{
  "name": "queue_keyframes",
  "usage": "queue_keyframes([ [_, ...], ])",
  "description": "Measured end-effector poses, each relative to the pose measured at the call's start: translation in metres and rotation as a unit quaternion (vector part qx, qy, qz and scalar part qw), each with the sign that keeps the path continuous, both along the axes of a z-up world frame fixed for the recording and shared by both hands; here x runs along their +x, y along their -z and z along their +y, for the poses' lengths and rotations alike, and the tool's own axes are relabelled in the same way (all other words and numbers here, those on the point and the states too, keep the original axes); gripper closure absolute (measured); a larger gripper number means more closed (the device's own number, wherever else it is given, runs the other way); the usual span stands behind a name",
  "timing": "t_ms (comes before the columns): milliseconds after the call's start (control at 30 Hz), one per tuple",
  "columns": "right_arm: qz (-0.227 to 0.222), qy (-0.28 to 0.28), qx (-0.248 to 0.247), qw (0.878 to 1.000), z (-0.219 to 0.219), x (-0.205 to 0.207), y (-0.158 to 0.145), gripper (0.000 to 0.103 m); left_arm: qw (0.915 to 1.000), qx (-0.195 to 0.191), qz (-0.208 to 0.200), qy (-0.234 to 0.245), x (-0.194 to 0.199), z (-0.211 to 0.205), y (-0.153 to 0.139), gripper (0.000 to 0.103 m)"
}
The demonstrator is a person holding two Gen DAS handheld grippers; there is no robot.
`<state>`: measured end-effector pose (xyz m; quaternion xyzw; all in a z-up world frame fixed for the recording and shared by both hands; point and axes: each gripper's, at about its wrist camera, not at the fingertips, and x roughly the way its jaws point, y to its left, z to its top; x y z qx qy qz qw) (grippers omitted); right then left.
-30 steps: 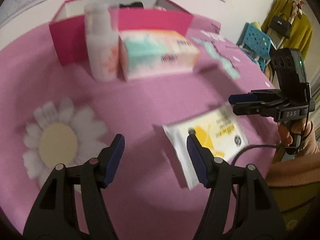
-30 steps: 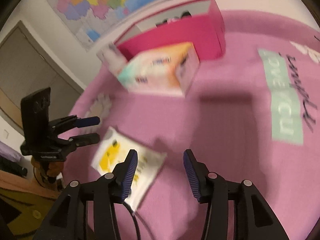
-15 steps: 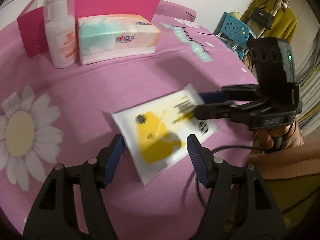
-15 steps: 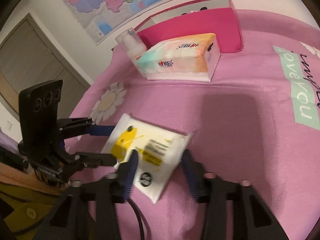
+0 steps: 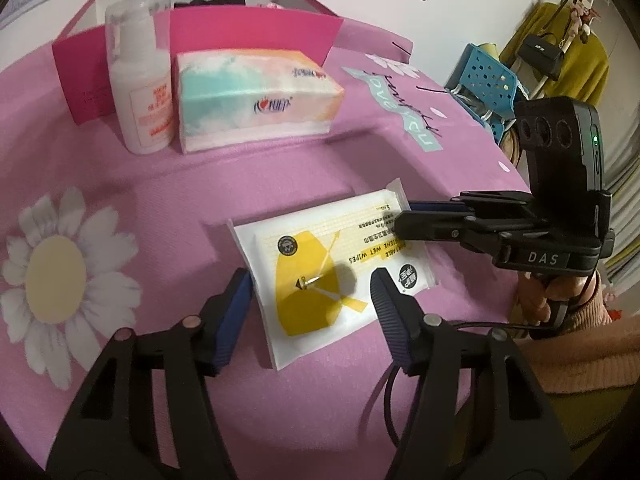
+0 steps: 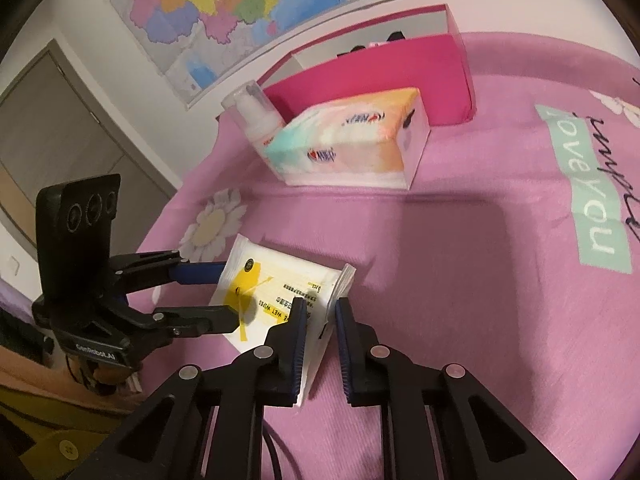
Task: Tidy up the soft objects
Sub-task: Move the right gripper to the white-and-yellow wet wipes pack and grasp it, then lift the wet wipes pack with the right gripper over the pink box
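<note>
The right hand-held gripper (image 6: 319, 309) has closed in and is now clamping the wet wipes pack (image 5: 332, 268) by its edge. The left hand-held gripper (image 5: 310, 292) is hanging spread apart over the pack's opposite end, on the pink bedspread (image 5: 248, 176).

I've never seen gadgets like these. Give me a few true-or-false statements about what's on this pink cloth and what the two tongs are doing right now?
1. The right tongs pinch one end of the wet wipes pack. True.
2. The left tongs are clamped shut on the pack. False: they stand open, one finger on each side of it.
3. The tissue pack stands beside the white pump bottle. True.
4. The tissue pack lies inside the pink box. False: it lies on the cloth in front of it.
</note>
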<state>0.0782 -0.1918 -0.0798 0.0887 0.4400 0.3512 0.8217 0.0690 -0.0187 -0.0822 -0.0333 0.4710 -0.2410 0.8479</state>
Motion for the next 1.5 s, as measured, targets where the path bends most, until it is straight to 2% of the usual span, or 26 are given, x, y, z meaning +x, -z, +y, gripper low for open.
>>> queue_keyframes([
  [667,-0.058,0.008,0.015,0.998,0.002,0.018,-0.044,0.089,0.9971,0.006,-0.072,-0.027,0.017,0.009,-0.048,0.04],
  [1033,-0.093,0.02,0.034,0.995,0.004,0.043,-0.073,0.089,0.9929,0.009,-0.113,-0.035,0.038,0.011,-0.077,0.04],
  [1500,-0.12,0.028,0.047,0.991,0.002,0.07,-0.097,0.089,0.9885,0.018,-0.144,-0.044,0.063,0.011,-0.103,0.04],
])
